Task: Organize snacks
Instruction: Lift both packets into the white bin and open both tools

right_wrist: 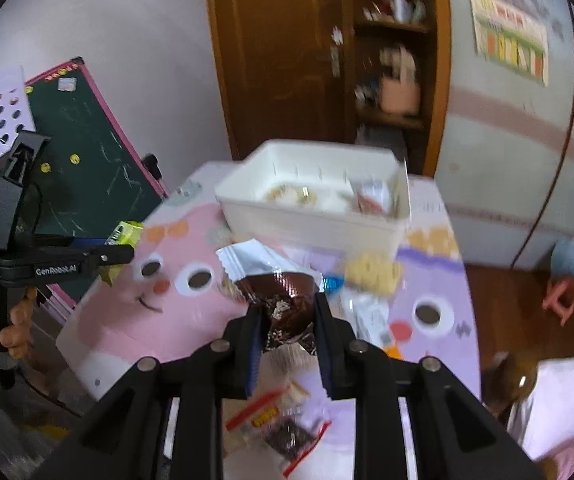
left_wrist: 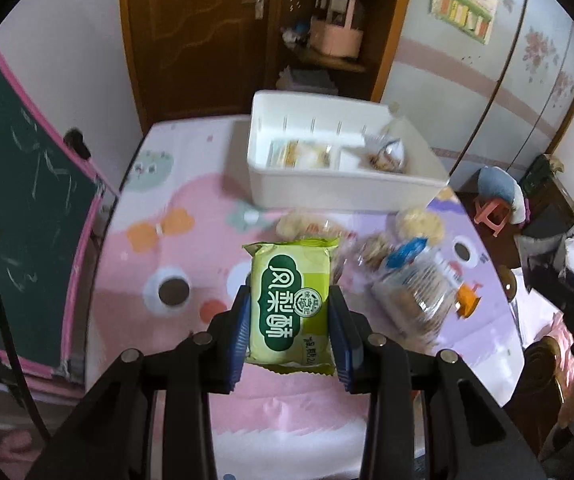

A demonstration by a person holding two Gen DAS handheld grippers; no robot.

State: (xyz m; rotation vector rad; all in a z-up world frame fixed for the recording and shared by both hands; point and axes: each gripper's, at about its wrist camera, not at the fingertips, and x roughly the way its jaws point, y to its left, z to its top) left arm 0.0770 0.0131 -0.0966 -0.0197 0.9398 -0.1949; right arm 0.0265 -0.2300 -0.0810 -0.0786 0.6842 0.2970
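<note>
Fingers of the left gripper are pinching a green snack packet by its two long edges, holding it clear above the worktop. Right gripper fingers are clamping a brown-and-silver wrapper, crumpled at the grip, also off the surface.

Loose snacks are lying just beyond the green packet: a clear bag of round crackers to the right, pale rice-cracker packs nearer the bin. Under the right gripper, a red-trimmed packet is resting on the cloth.

In the right wrist view the left gripper is coming in from the left side, roughly level, with a hand wrapped around its handle.

White plastic bin is sitting at the far end of the worktop, holding several wrapped snacks; blur is hiding their details.
</note>
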